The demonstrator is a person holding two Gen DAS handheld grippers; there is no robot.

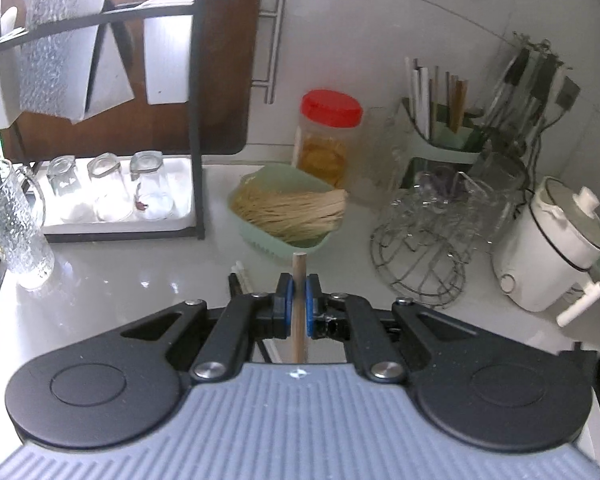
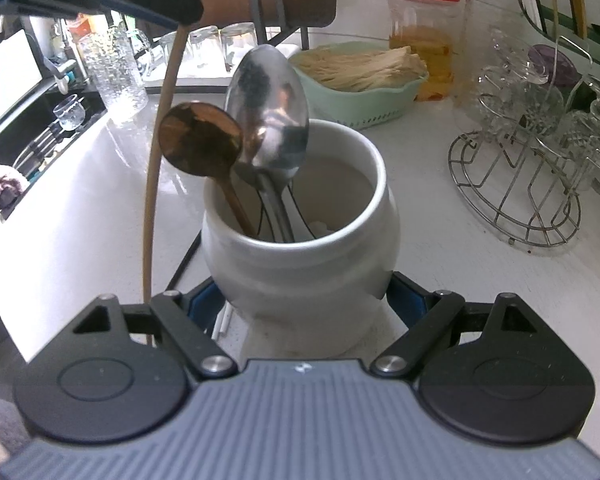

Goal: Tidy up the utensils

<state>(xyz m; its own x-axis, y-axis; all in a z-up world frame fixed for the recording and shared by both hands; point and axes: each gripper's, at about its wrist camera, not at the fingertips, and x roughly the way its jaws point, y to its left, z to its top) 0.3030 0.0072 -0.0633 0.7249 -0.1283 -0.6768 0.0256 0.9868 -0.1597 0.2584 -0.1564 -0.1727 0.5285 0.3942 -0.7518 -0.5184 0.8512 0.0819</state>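
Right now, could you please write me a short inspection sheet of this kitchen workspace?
Surface: white counter, glossy.
Job's things: white jar holds metal spoon and wooden spoon; wooden stick held outside it.
Clutter: green basket, red-lidded jar, wire glass stand, white kettle.
Grippers: left gripper shut on stick; right gripper clamps jar.
Cables: nothing seen.
Surroundings: glass rack, sink.

White ceramic utensil jar (image 2: 300, 264), round-bellied and upright on the pale counter, contained a large metal spoon (image 2: 270, 116) and a dark wooden spoon (image 2: 200, 140), bowls up, leaning left. A slender wooden stick (image 1: 299, 304) hung lifted beside the jar, outside its rim.
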